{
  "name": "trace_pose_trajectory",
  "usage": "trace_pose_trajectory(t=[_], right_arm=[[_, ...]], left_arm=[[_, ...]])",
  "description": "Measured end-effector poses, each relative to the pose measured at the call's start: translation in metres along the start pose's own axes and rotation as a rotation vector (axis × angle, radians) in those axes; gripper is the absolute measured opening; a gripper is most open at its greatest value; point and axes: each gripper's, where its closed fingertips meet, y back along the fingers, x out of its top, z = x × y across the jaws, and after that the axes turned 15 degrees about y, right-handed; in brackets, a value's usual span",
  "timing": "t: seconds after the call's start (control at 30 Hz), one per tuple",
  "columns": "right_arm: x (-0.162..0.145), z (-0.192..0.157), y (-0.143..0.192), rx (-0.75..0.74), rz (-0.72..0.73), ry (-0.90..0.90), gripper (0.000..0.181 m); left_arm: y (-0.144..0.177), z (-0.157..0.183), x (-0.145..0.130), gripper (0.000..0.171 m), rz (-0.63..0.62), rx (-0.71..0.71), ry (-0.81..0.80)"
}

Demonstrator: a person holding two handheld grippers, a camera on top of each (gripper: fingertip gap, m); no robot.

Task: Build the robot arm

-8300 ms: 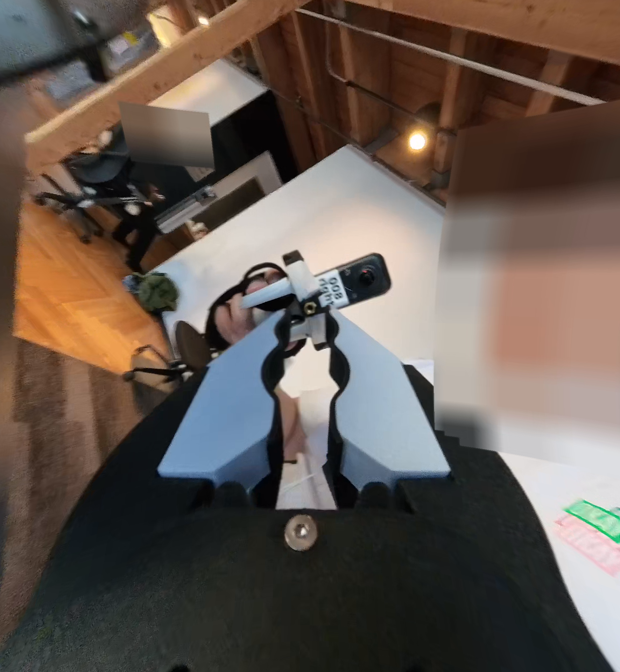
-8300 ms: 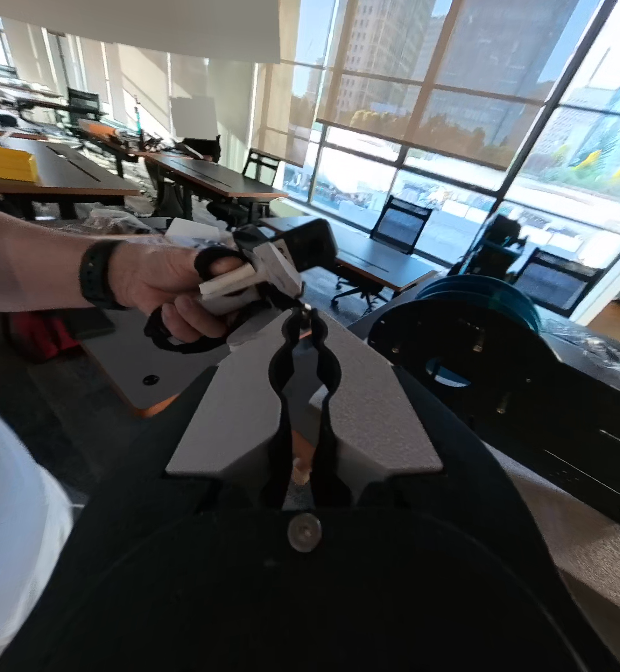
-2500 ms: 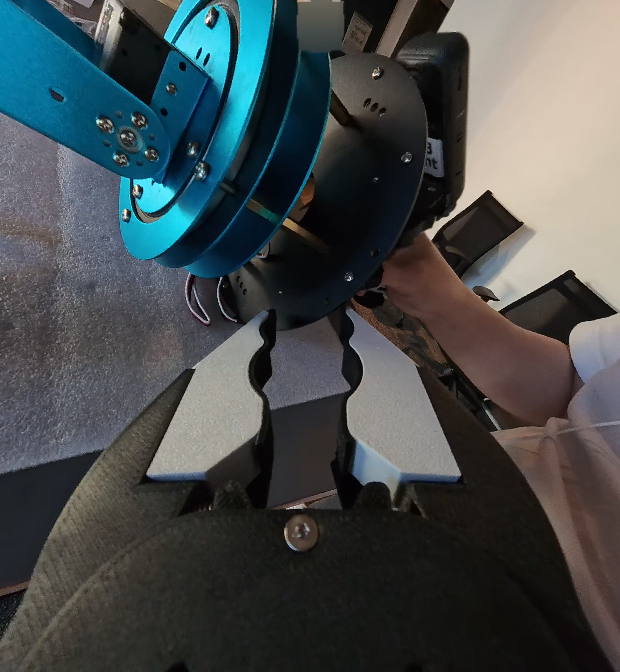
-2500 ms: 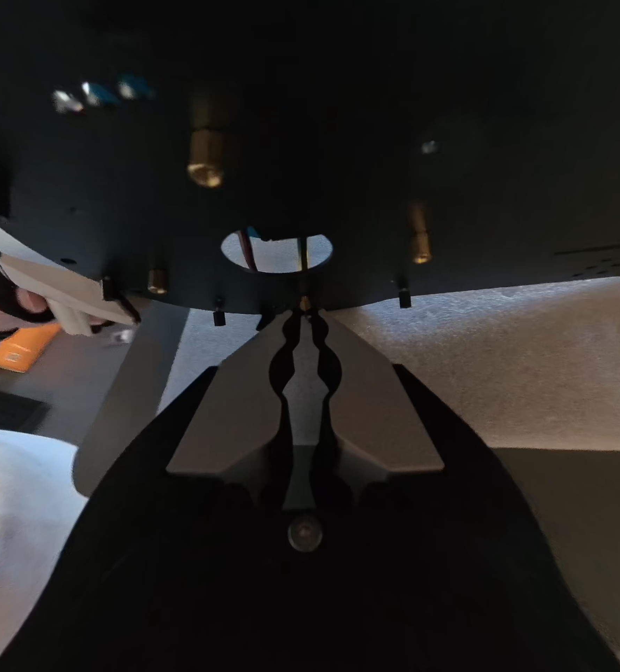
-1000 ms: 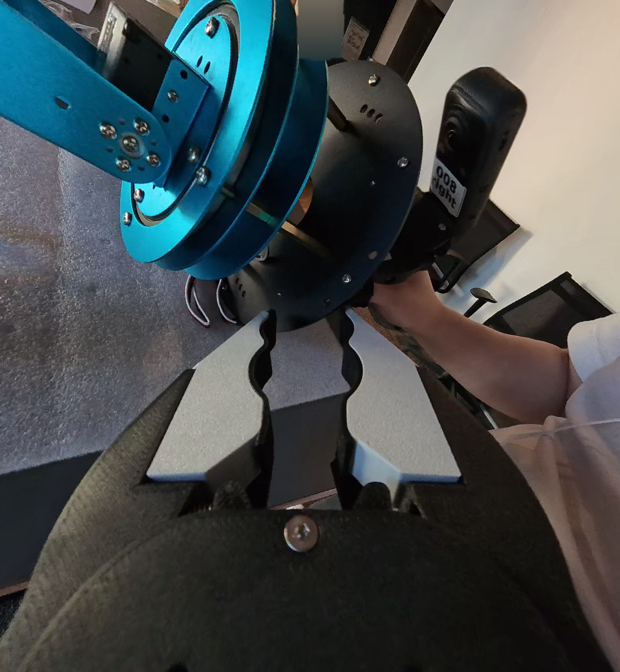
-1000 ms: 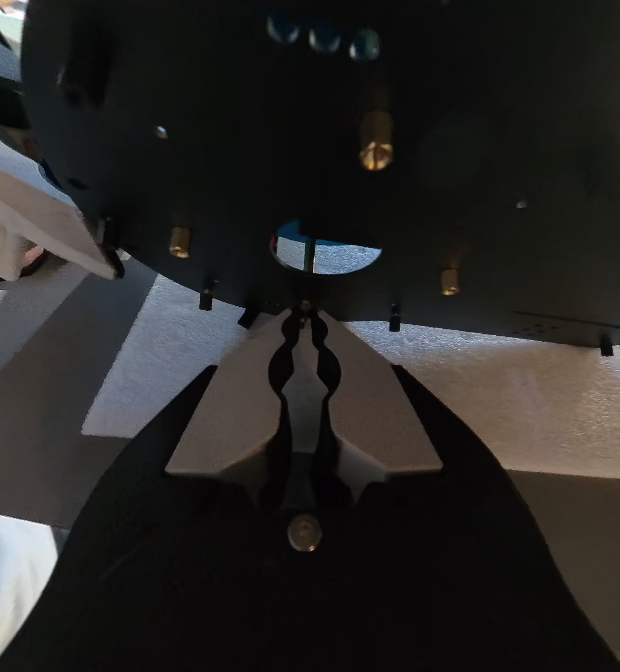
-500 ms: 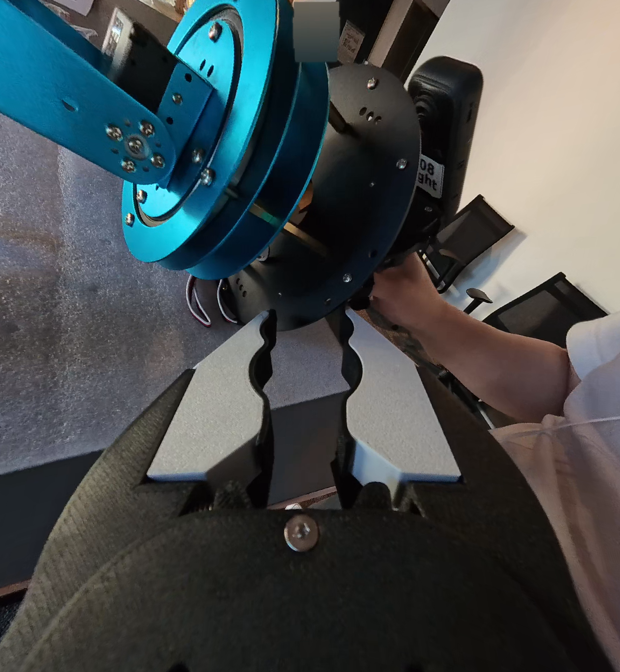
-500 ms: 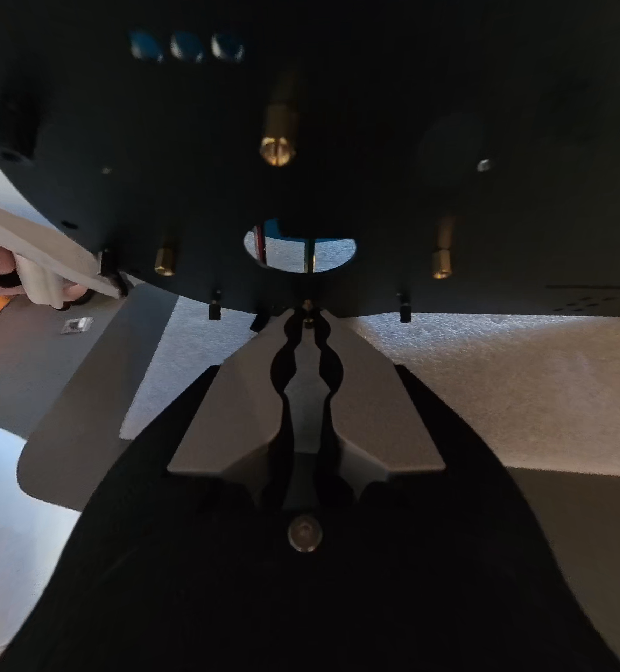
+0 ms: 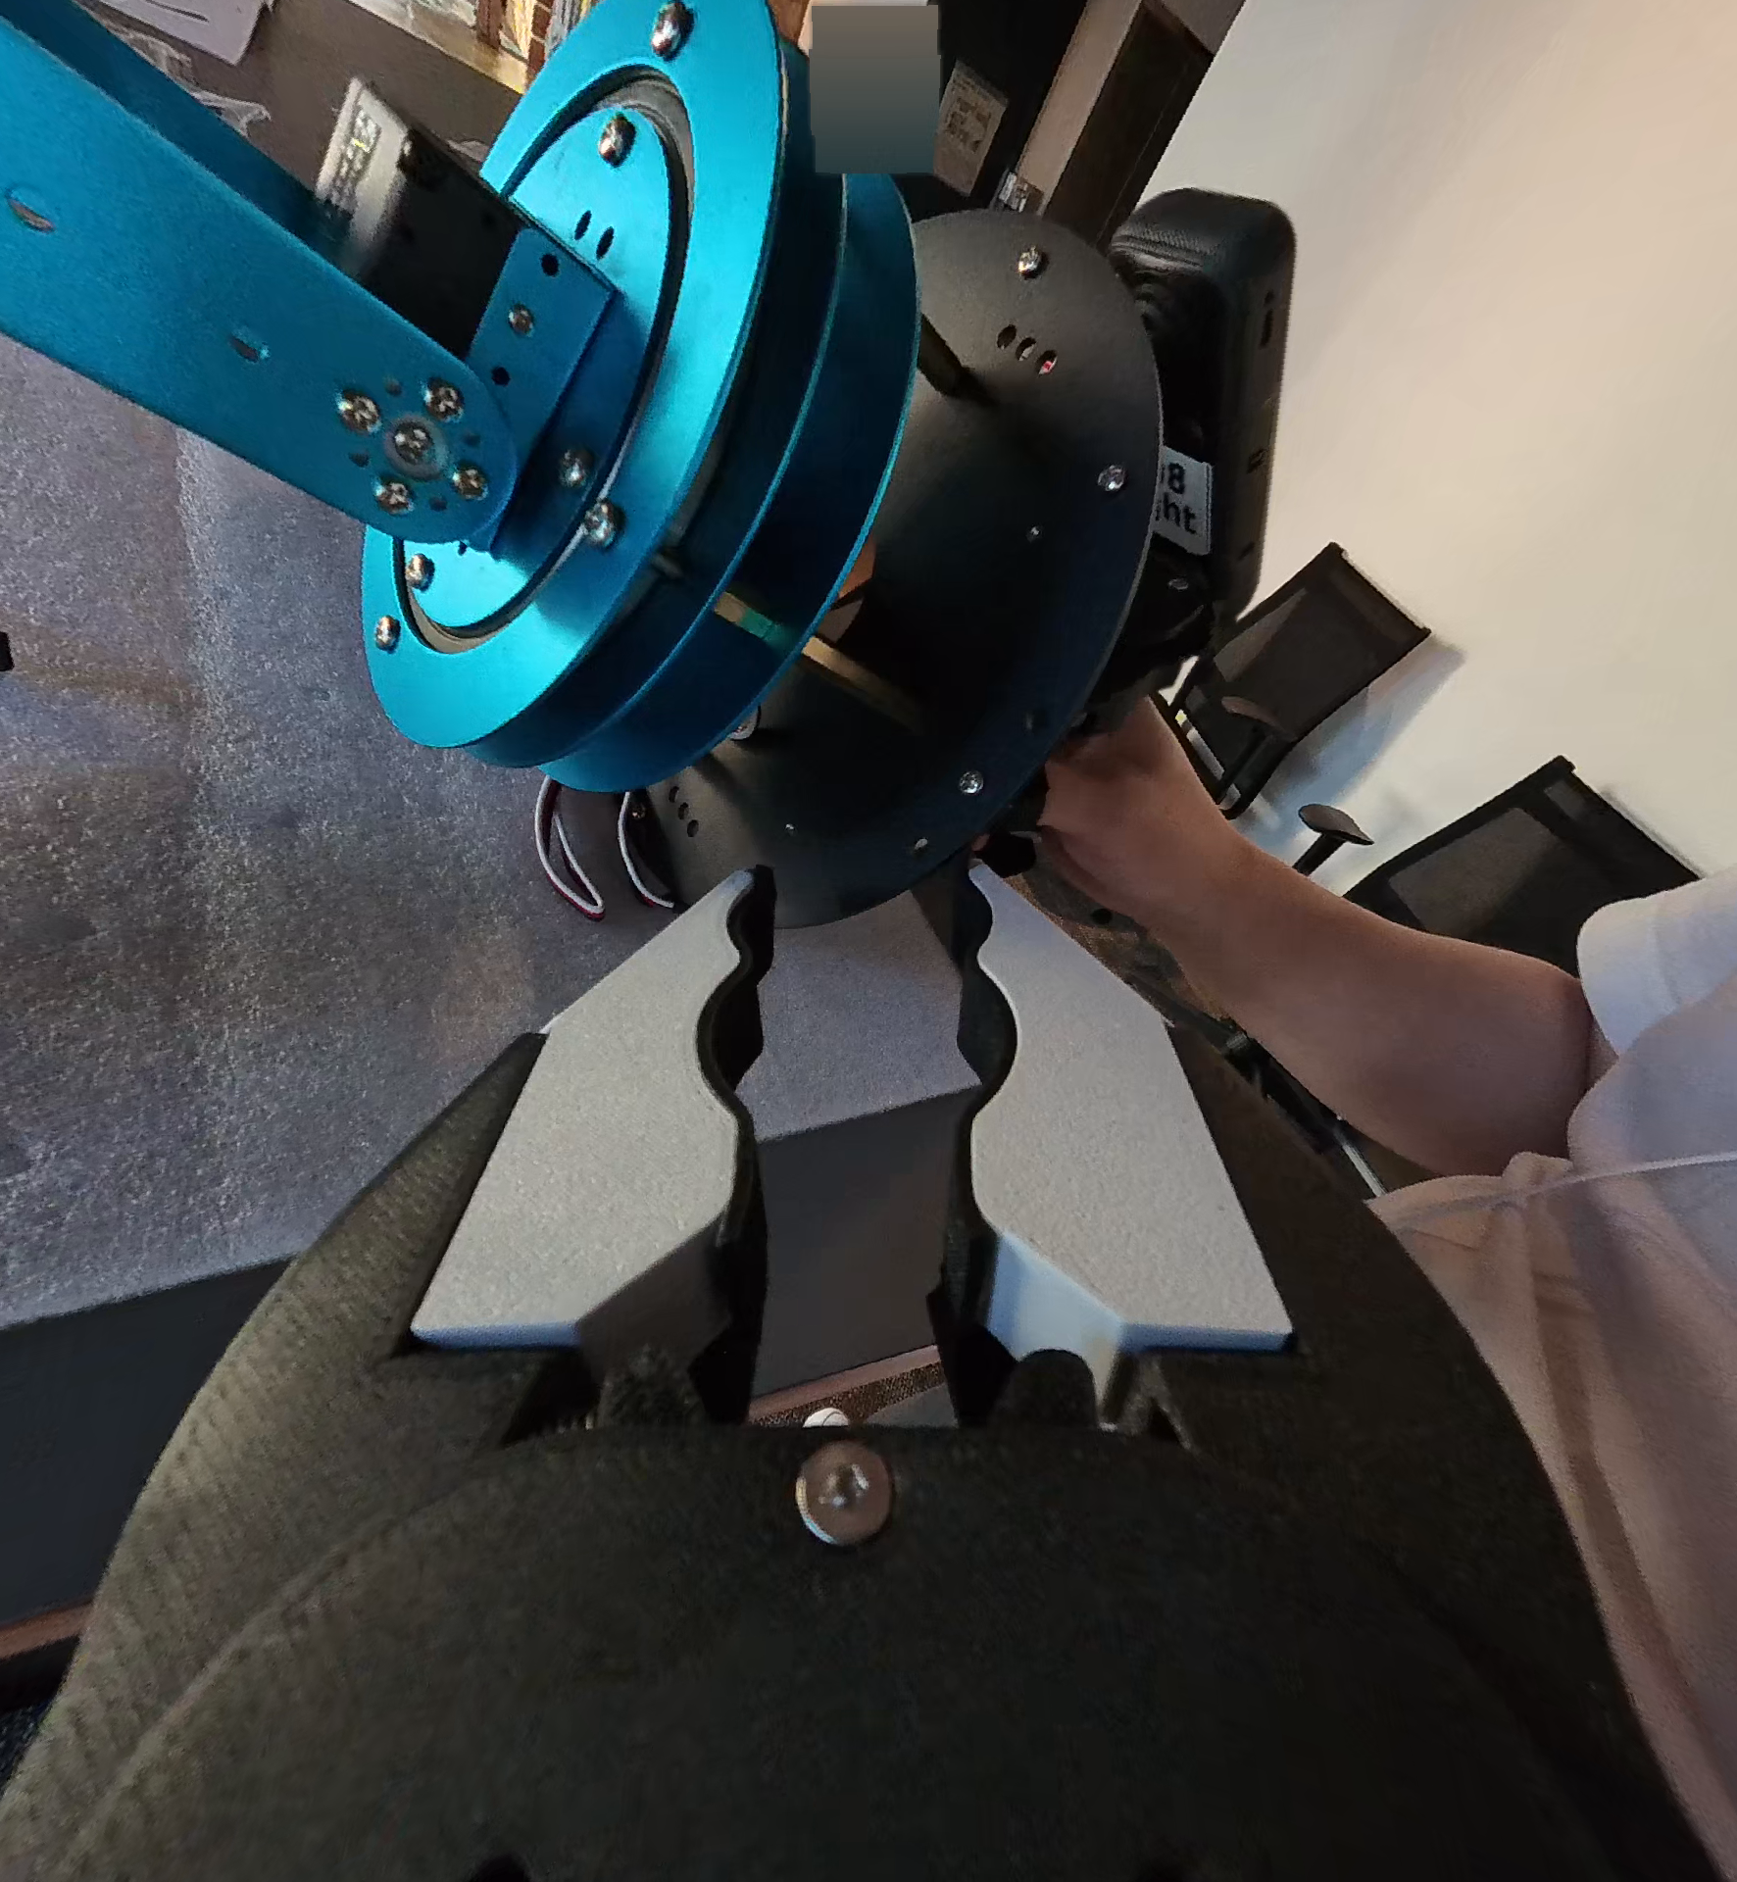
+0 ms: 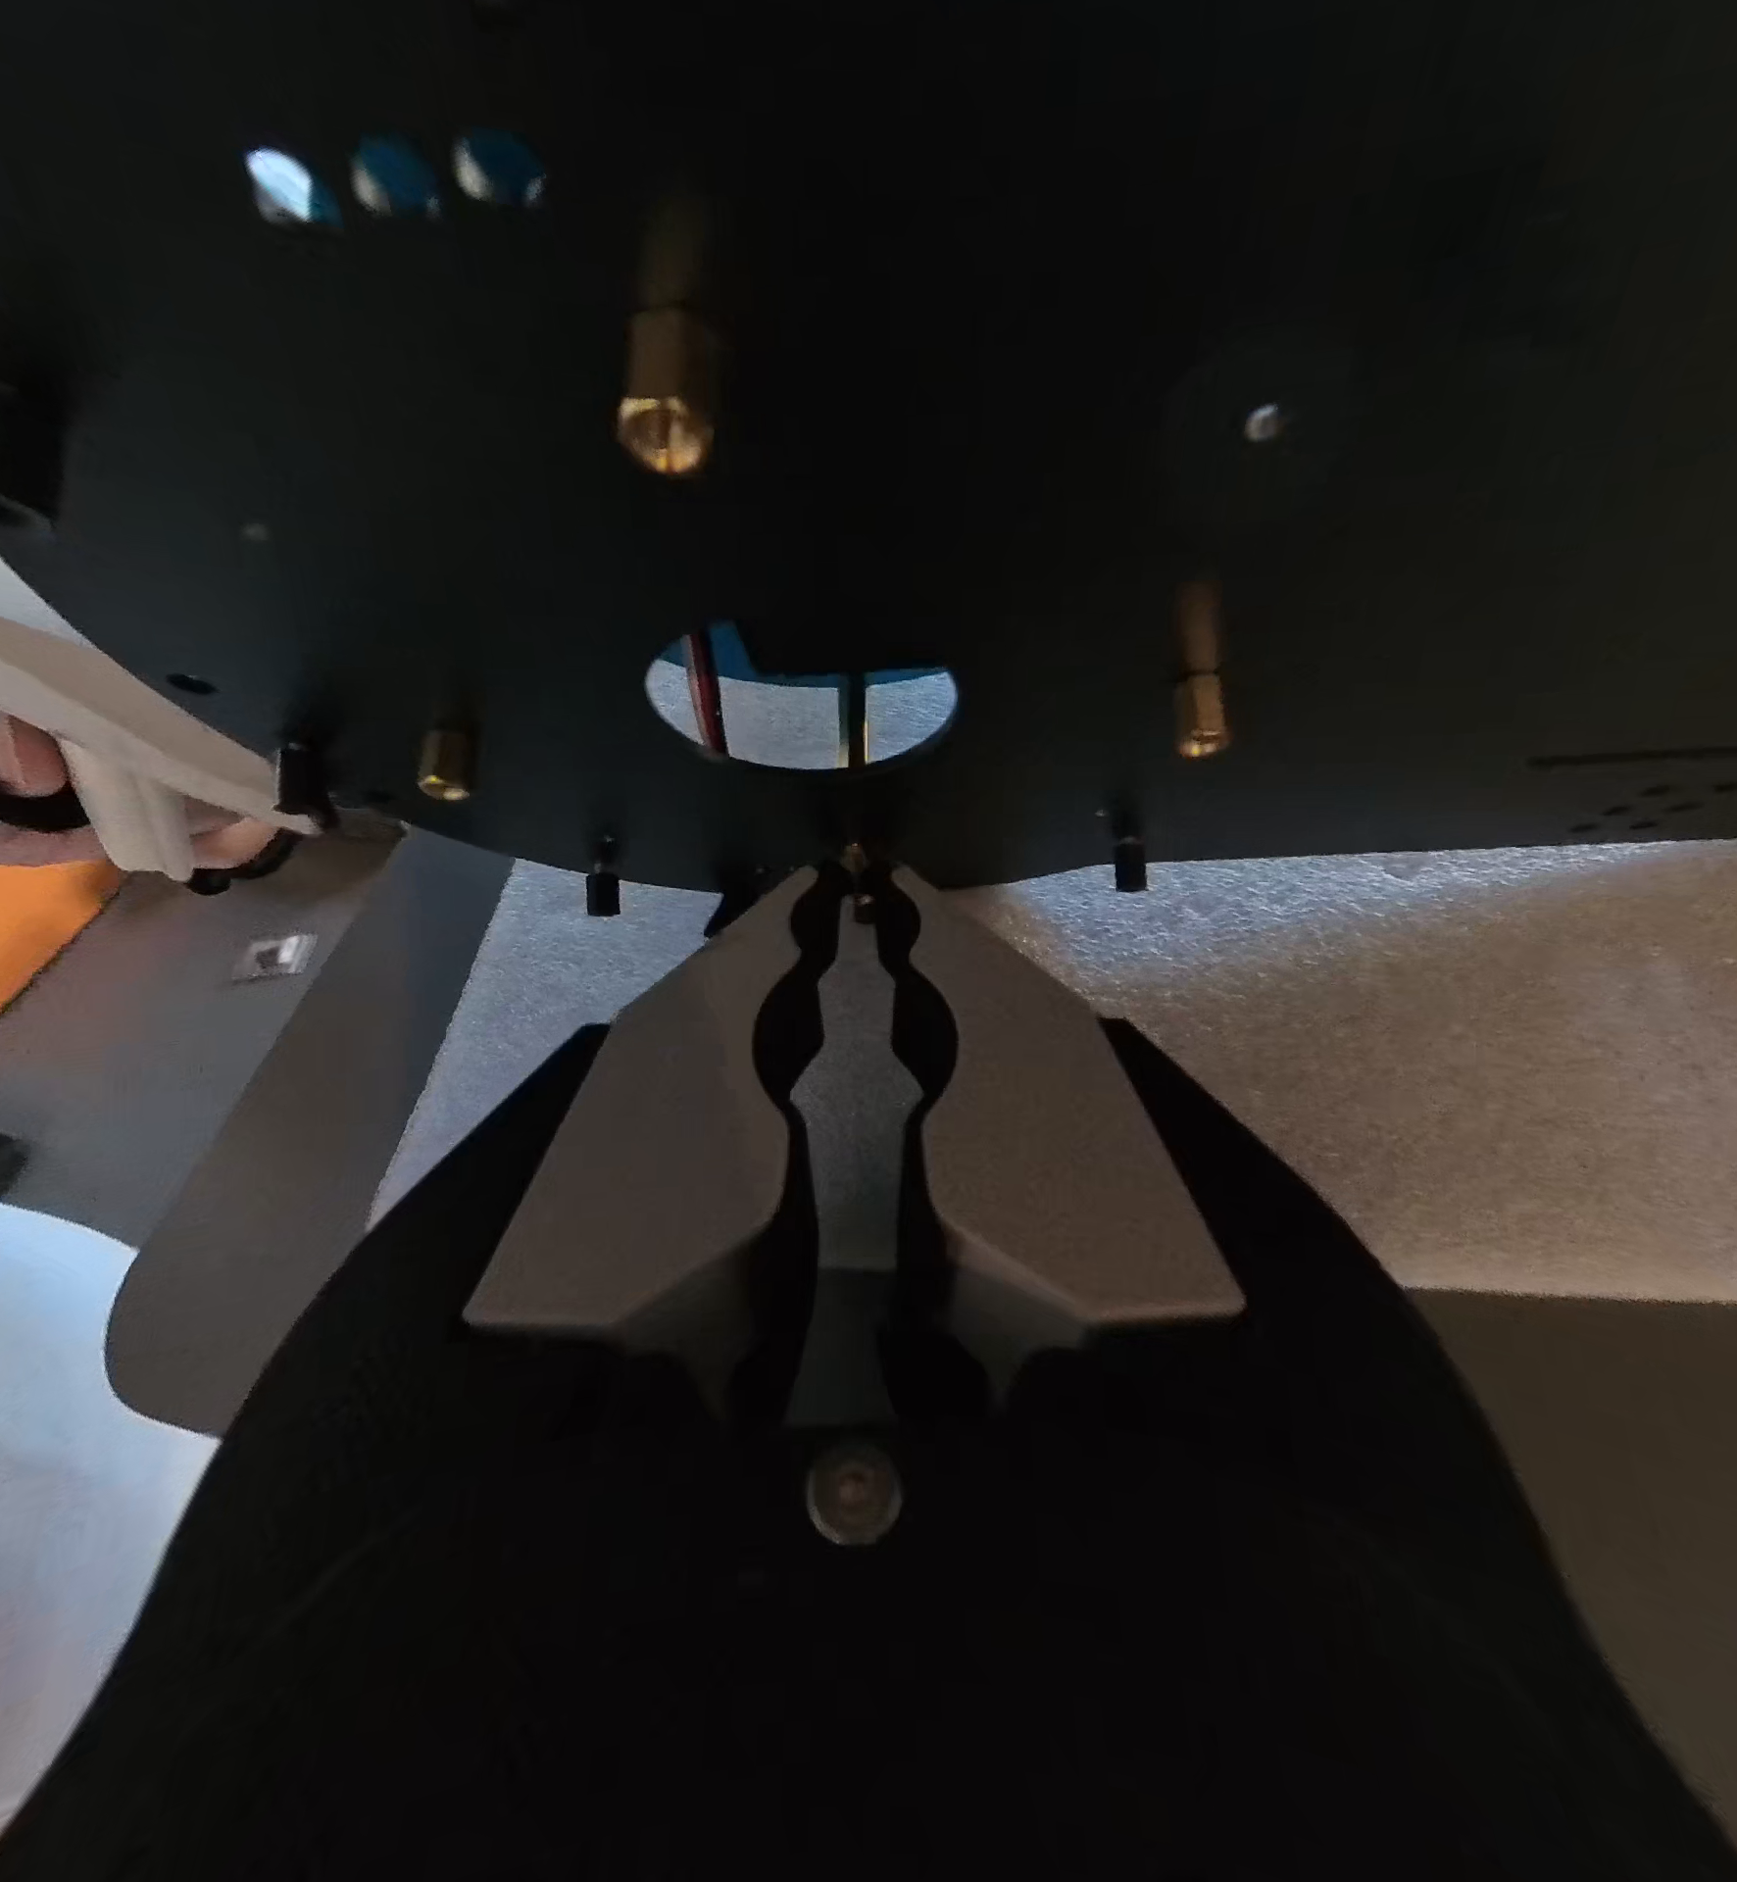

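Black round metal plate point(image 9: 1007, 570), the base of a tilted robot-arm assembly, fills the top of both views. Left gripper point(image 9: 859, 896): jaws spread wide, tips either side of the plate's lower rim; whether they touch it cannot be told. Right gripper point(image 10: 856, 884): jaws nearly together at a small brass-coloured stud point(image 10: 856, 850) on the plate's underside; actual grip hard to make out in the shadow. Only the left wrist view shows the stacked blue anodised discs point(image 9: 640, 407) and blue arm link point(image 9: 182, 306) over grey foam sheet point(image 9: 131, 917) on the bench. Only the right wrist view shows the brass standoffs point(image 10: 666, 407) and an oval cutout point(image 10: 798, 703) underneath.
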Motion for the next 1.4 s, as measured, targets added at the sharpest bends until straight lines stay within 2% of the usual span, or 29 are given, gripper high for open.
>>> trace_pose_trajectory(t=[0.17, 0.33, 0.9, 1.4], right_arm=[[0.0025, 0.0014, 0.0018, 0.030, 0.042, -0.069, 0.006], [0.0020, 0.0003, 0.0015, 0.020, 0.032, -0.022, 0.005], [0.0044, 0.0041, 0.0041, 0.036, 0.083, -0.097, 0.004], [0.0037, 0.0013, 0.0031, -0.013, 0.048, 0.016, 0.002]], left_arm=[[0.0012, -0.0006, 0.0004, 0.033, 0.004, 0.001, 0.004], [0.0018, -0.0011, 0.0003, 0.033, 0.010, 0.001, 0.012], [0.0016, -0.0022, -0.0001, 0.034, 0.012, -0.004, 0.023], [0.0018, -0.0031, -0.0004, 0.035, 0.015, -0.006, 0.029]])
